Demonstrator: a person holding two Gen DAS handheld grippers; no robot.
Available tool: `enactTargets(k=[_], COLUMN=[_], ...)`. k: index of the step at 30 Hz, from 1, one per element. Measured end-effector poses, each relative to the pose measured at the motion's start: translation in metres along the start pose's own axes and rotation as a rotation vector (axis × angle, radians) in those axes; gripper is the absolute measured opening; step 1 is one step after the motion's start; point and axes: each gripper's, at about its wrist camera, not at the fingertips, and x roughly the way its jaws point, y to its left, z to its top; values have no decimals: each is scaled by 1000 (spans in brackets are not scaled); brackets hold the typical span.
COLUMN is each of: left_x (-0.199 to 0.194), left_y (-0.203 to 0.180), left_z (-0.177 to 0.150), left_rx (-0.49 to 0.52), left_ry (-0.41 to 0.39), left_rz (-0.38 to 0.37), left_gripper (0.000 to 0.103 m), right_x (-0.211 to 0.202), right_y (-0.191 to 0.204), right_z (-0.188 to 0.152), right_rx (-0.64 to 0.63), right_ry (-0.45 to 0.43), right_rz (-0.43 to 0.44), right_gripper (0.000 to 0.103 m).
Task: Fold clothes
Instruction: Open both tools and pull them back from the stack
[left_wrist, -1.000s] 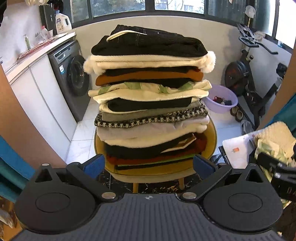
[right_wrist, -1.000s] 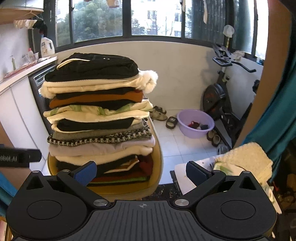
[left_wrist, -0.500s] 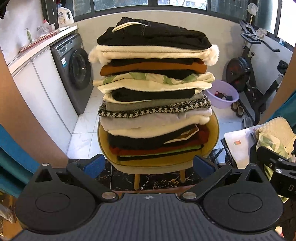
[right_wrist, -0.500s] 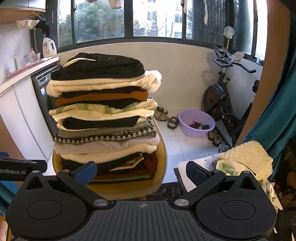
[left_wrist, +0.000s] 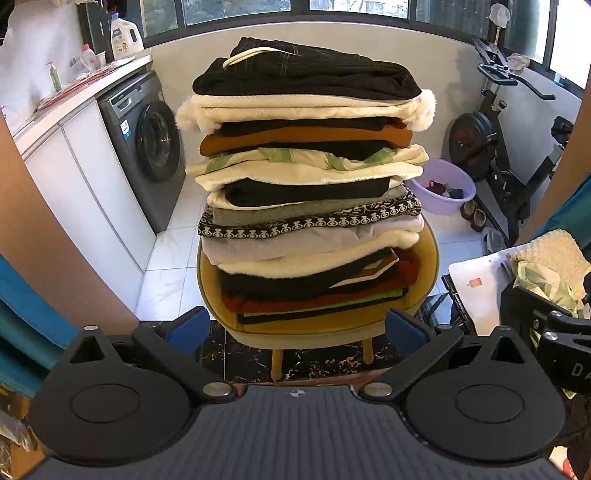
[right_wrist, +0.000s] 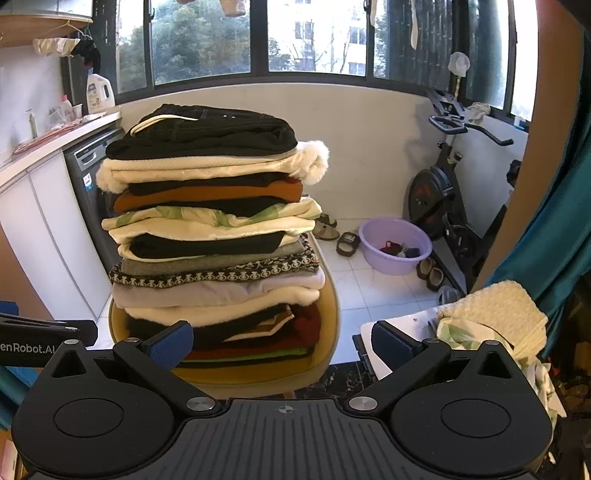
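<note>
Grippers, left gripper (left_wrist: 295, 328) and right gripper (right_wrist: 282, 341), are both hanging wide open and empty before the folded stack (left_wrist: 306, 192) piling high on the yellow chair (left_wrist: 430, 258), where any sideways nudge is risking toppling that overhanging tower.

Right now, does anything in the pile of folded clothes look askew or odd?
The stack of folded clothes stands very tall on the small yellow chair. The layers are uneven: the white fluffy garment juts out on both sides, and a white drawstring hangs loose from the black trousers on top. Nothing has fallen.
</note>
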Motion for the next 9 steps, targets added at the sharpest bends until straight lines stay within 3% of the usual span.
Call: enactTargets(k=[9], left_x=[-3], left_y=[-6], left_z=[-2], left_rx=[14], left_ry=[-23], left_rz=[-28], left_gripper=[103], right_x=[-2], right_y=[-2], right_z=[-1], right_rx=[-8], right_ry=[-8], right_rz=[-10], right_gripper=[102])
